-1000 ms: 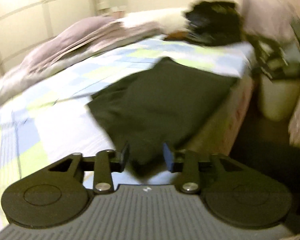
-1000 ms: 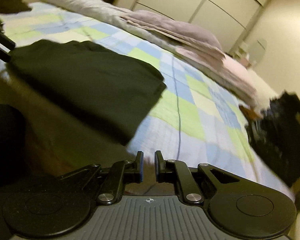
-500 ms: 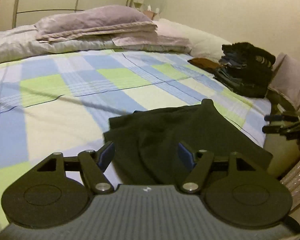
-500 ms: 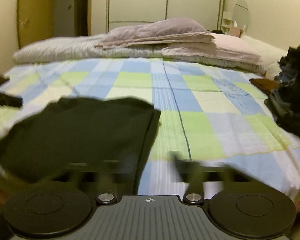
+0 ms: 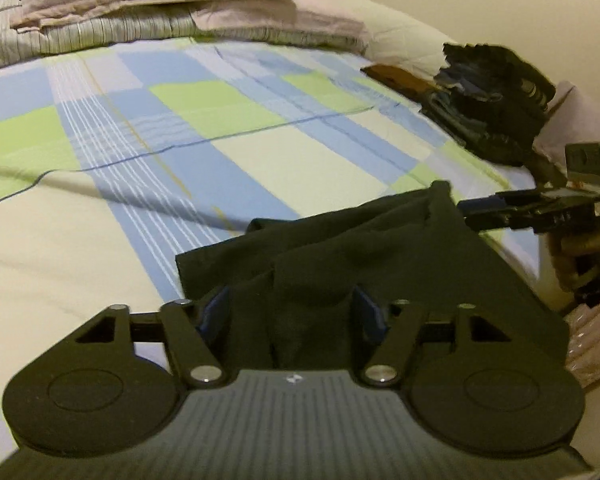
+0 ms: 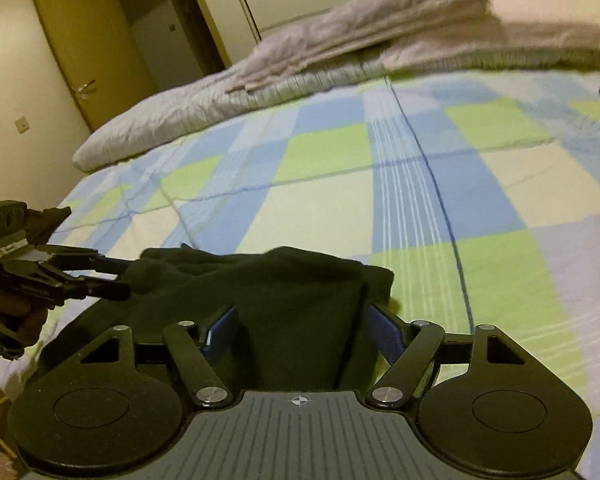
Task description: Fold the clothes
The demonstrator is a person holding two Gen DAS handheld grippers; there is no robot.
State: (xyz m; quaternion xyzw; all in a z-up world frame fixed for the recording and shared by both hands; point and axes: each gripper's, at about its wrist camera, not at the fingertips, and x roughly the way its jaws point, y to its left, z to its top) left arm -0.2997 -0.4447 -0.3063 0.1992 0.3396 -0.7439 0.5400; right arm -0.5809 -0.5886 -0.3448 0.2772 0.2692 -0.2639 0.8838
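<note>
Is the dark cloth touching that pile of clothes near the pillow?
Apart. The left wrist view shows a bare strip of checked sheet between the dark cloth at the near edge and the clothes pile farther back.

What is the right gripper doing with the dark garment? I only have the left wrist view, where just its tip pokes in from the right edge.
Observer: In the right wrist view the right gripper straddles the near edge of the dark garment. Its jaws have just been closing with cloth between them, but I cannot see the pads pressing yet.
Operator: Which way does that camera face?
Observer: Across the checked bedspread toward a wooden door in the far left corner.
Operator: Anything else over there?
Observer: A wall switch sits on the wall left of that door.
</note>
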